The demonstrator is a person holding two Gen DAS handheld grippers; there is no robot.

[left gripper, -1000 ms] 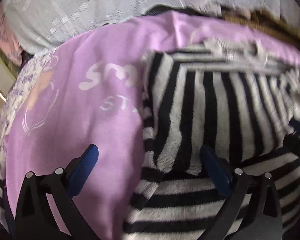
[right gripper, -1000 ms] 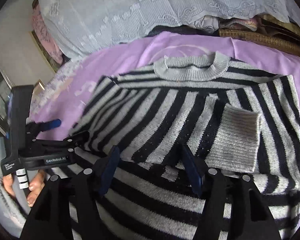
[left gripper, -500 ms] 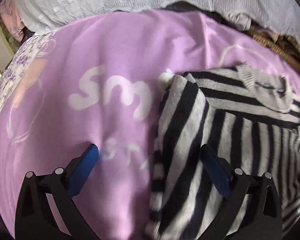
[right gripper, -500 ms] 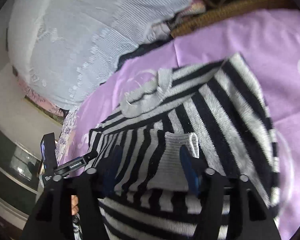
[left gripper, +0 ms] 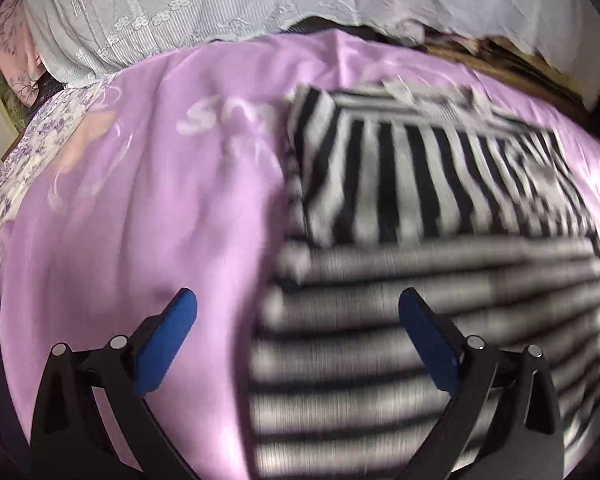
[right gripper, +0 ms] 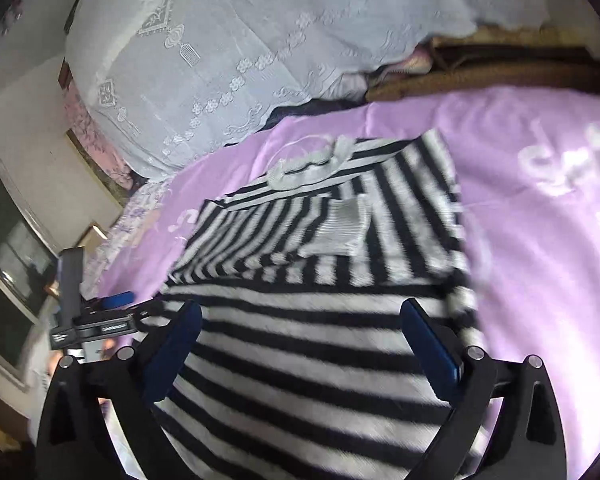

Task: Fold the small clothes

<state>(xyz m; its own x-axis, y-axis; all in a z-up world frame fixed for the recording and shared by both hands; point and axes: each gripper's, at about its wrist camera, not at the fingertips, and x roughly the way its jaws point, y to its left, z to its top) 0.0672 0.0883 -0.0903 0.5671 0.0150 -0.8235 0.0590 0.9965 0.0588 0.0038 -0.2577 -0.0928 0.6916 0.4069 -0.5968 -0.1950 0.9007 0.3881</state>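
Standing wide apart, the blue pads of the right tool grip nothing; its jaws have just been opening, and only the striped knit lies below the gap between them. The left tool is spread just as wide and empty, one pad over the purple sheet, the other over the black-and-white striped sweater. That sweater lies flat on the sheet, its sleeves folded in across the chest so that their stripes run crosswise to the body's. A grey ribbed cuff rests on the folded part, with the grey collar beyond it. Farther off, a white lace cover drapes over bedding at the head of the bed. White lettering shows on the sheet beside the sweater.
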